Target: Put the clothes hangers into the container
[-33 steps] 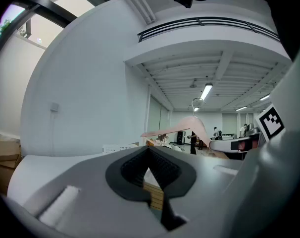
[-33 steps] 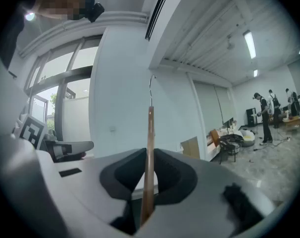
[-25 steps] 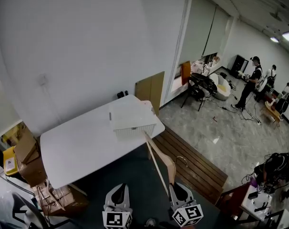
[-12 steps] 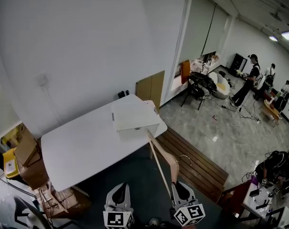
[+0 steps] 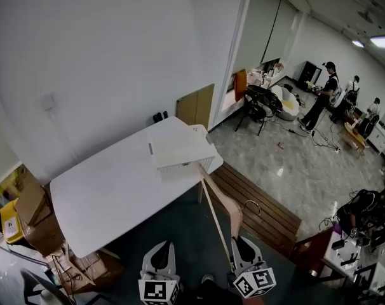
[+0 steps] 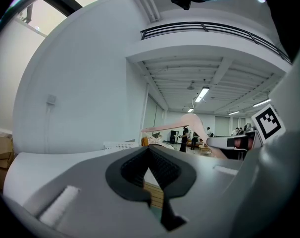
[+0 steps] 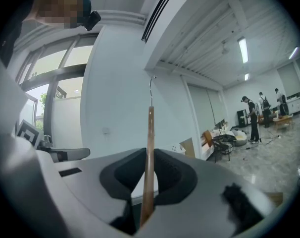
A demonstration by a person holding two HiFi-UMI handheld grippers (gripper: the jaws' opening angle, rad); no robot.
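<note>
Right gripper [image 7: 149,163]: I see its jaws clamped on the lower end of the wooden hanger [image 5: 222,203], with the wood running straight up between the pads.
Left gripper [image 6: 150,151]: jaws together, nothing between them; I hold it low, beside the right one.
Hanger: in the air, slanting from my right gripper towards the table [image 5: 103,199]. Its far tip is at the container's near wall; I cannot tell if it touches.
Container [image 5: 187,168]: white and perforated, standing on the table's right end by the corner.
</note>
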